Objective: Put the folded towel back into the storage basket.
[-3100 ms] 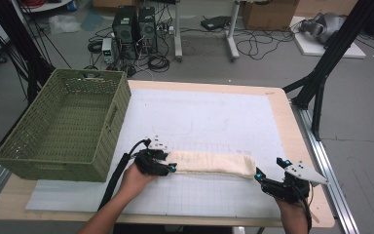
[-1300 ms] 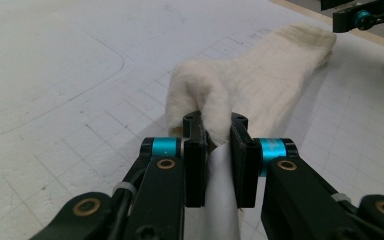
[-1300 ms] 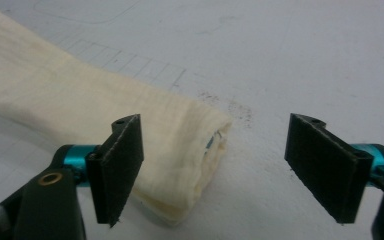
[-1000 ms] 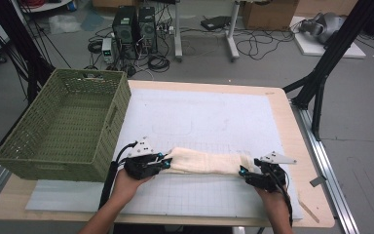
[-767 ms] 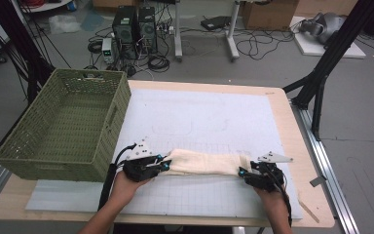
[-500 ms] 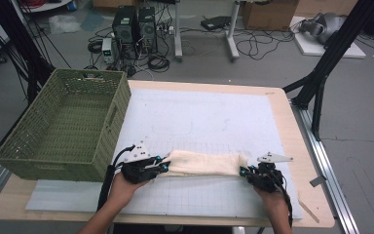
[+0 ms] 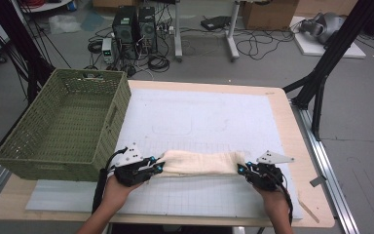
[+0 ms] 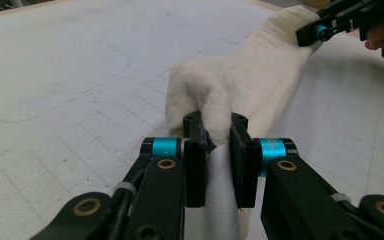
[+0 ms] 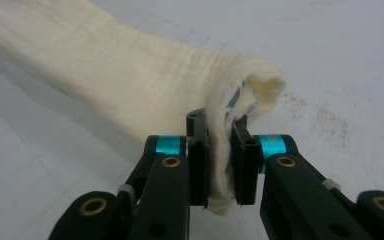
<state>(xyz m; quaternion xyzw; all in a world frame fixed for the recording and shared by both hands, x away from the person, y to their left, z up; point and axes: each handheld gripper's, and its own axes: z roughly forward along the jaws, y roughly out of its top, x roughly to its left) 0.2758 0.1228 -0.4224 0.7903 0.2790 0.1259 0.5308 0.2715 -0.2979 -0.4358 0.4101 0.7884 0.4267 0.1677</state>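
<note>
A cream folded towel (image 7: pixel 202 162) stretches left to right across the near part of the white gridded mat (image 7: pixel 199 117). My left gripper (image 7: pixel 157 166) is shut on the towel's left end; in the left gripper view the cloth (image 8: pixel 240 85) bunches between the jaws at my left gripper (image 8: pixel 215 130). My right gripper (image 7: pixel 242 169) is shut on the right end, and in the right gripper view the folded edge (image 9: pixel 130 70) is pinched at my right gripper (image 9: pixel 219 131). The right gripper (image 8: pixel 325 31) also shows at the top right of the left gripper view.
A green woven basket (image 7: pixel 63 124) stands at the table's left side, its near wall close to my left hand. The wooden table edge (image 7: pixel 316 195) runs along the right. Computers and cables lie on the floor behind the table.
The right gripper came in from the near right corner and closed on the towel's right end. The towel has been drawn a little nearer and straighter between both grippers.
</note>
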